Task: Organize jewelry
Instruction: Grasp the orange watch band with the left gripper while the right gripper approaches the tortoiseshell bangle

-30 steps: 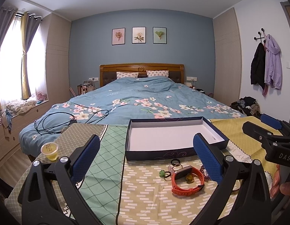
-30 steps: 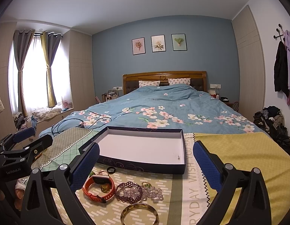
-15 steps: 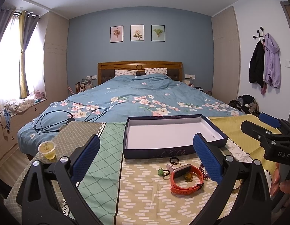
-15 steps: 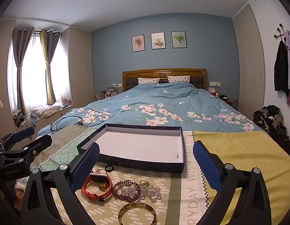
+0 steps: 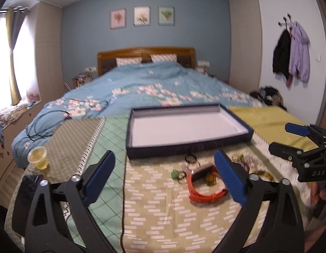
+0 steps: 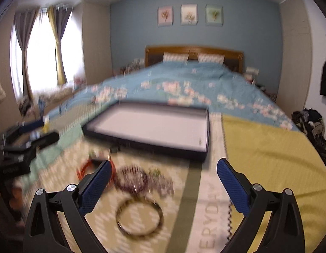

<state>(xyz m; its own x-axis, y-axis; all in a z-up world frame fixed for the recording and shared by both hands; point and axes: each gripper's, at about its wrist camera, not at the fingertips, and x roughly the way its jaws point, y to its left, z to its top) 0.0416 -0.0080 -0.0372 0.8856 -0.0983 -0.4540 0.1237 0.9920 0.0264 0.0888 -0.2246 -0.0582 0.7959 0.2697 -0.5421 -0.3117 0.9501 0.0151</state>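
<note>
I am holding both tools above the patterned cloth (image 5: 163,210) at the foot of the bed, and both are standing wide open with nothing between their blue pads.

Through the left gripper (image 5: 165,175) I am seeing bare cloth directly under the gap. Just inside its right pad the orange watch (image 5: 205,191) is lying flat, its strap curling partly behind that pad. A little ahead of the watch, small pieces are sitting in a loose cluster: a green charm (image 5: 175,174) and a dark ring (image 5: 191,158) (too blurred for me to tell more). Off to the left of the tool a yellow cup (image 5: 38,157) is standing upright on the cloth.

Through the right gripper (image 6: 164,178) the picture is smearing with motion. Nearest, between the fingers and toward the left one, a gold bangle (image 6: 139,218) is lying flat. Just beyond it a dark beaded bracelet (image 6: 132,179) is resting beside a paler beaded heap (image 6: 163,184), and the orange watch (image 6: 84,168) is showing past the left pad.

Farther ahead of both tools the open tray (image 5: 184,145) is sitting with its white floor bare, apart from the jewelry. Beyond it the blue floral duvet (image 5: 154,82) is stretching away to the wooden headboard (image 5: 146,51).
</note>
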